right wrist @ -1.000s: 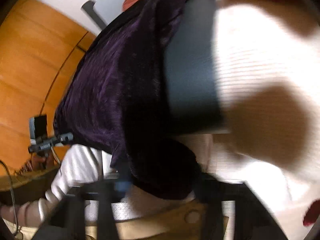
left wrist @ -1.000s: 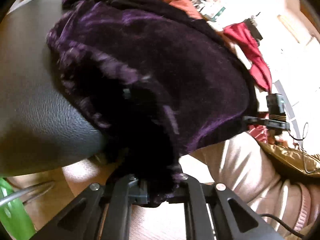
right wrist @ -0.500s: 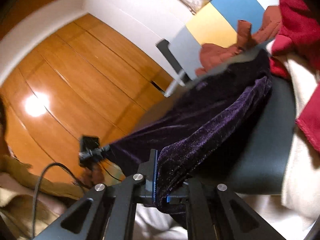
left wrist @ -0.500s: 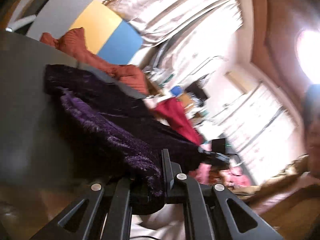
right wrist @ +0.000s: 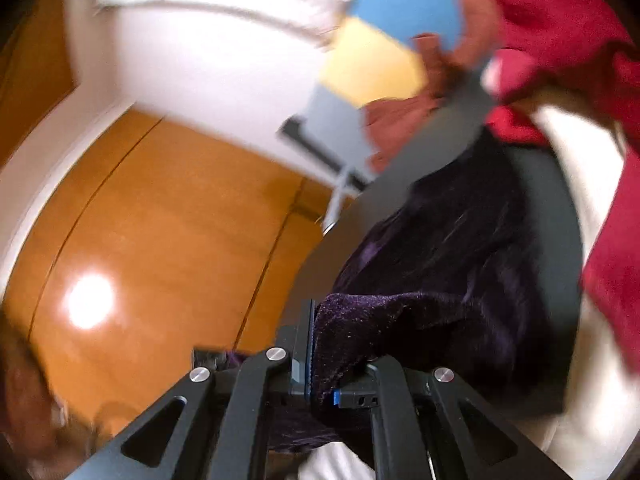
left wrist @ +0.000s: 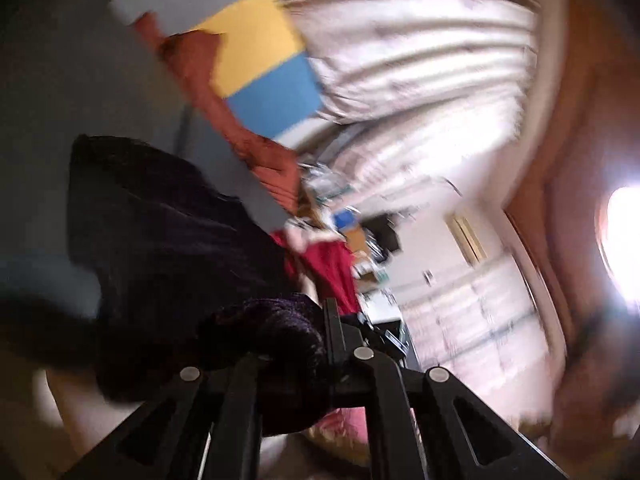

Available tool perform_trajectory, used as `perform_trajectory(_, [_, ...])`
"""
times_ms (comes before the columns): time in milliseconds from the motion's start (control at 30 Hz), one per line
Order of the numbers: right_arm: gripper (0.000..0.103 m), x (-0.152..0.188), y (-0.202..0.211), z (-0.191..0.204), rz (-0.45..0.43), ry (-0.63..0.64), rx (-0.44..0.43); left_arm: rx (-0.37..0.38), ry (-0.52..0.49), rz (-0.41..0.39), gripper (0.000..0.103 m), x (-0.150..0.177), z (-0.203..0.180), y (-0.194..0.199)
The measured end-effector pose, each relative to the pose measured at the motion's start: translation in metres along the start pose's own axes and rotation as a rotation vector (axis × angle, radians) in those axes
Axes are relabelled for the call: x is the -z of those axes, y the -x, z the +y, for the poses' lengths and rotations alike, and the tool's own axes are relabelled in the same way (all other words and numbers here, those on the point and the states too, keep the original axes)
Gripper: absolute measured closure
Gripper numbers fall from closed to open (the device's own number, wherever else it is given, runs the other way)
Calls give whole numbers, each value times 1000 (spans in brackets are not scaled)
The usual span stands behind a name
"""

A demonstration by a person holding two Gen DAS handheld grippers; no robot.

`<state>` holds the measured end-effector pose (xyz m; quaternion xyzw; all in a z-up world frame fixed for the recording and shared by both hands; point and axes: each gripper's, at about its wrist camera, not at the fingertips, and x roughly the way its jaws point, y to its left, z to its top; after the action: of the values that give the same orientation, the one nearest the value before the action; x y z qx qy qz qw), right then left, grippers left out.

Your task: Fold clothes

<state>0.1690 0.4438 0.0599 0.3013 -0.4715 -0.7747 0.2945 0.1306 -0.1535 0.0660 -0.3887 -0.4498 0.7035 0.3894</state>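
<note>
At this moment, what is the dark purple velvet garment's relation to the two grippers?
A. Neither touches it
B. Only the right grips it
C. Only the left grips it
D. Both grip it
D: the purple velvet garment is bunched between the fingers of the left gripper and clamped in the right gripper.

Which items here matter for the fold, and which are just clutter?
In play:
purple velvet garment
left gripper, clamped on it
right gripper, clamped on it
dark tabletop

Clutter:
red garment
rust-orange cloth
yellow-and-blue panel
</note>
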Motion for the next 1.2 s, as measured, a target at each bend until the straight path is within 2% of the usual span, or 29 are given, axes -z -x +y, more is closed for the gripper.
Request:
perform_trajectory(100, [96, -47, -35, -24, -25, -61, 95, -78, 65, -10, 97, -44, 33, -37])
perform_trajectory(233, [96, -83, -84, -55, -2, -55, 331, -208, 164, -20, 97, -82, 89, -82])
perform_trajectory(300, [88, -87, -101, -71, 32, -61, 432, -232, 205, -6, 95, -89, 108, -99])
perform_trajectory(333, [83, -88, -108, -75, 60, -53, 442, -235, 212, 11, 92, -88, 111, -105])
perform_trajectory(400, [52, -88, -117, -79, 111, -42, 432, -206, 197, 51, 79, -84, 109, -109])
perform_trajectory(467, [36, -84, -114, -73, 149, -45, 376, -168, 169, 81, 73, -80, 98, -108])
perform_trajectory(500, [35, -82, -112, -70, 165, -45, 354, -153, 163, 97, 71, -78, 93, -107])
perform_trajectory(567, [35, -83, -121, -67, 228, -36, 346, -128, 164, 132, 71, -74, 84, -107])
perform_trajectory(633, [45, -83, -131, -65, 293, -8, 363, -113, 176, 157, 71, -73, 80, -108])
perform_trajectory(667, [73, -83, -136, -64, 324, 7, 372, -100, 192, 161, 73, -74, 80, -109])
perform_trajectory(700, [96, -86, -141, -64, 345, 6, 371, -75, 216, 146, 79, -76, 81, -108])
perform_trajectory(767, [96, -99, -145, -64, 311, -28, 331, -3, 280, 74, 79, -85, 83, -103])
perform_trajectory(800, [96, -106, -142, -66, 273, -55, 291, 29, 311, 22, 79, -90, 85, -99])
perform_trajectory(833, [96, -117, -138, -71, 193, -112, 233, 52, 342, -49, 79, -96, 89, -94])
perform_trajectory(867, [92, -123, -133, -75, 125, -147, 215, 57, 375, -118, 73, -100, 94, -89])
perform_trajectory(900, [70, -128, -130, -78, 67, -163, 226, 49, 412, -183, 70, -102, 101, -84])
perform_trajectory(933, [51, -131, -128, -82, 24, -162, 284, 46, 445, -232, 69, -103, 107, -79])
perform_trajectory(967, [14, -135, -127, -86, -15, -158, 351, 47, 473, -263, 67, -103, 114, -77])
perform_trajectory(1033, [15, -133, -126, -87, -20, -126, 359, 48, 501, -280, 64, -101, 121, -73])
perform_trajectory(1100, [15, -130, -126, -84, -14, -87, 361, 36, 485, -278, 60, -98, 120, -69])
perform_trajectory(1200, [21, -119, -122, -64, 35, 64, 466, -32, 404, -243, 59, -88, 111, -69])
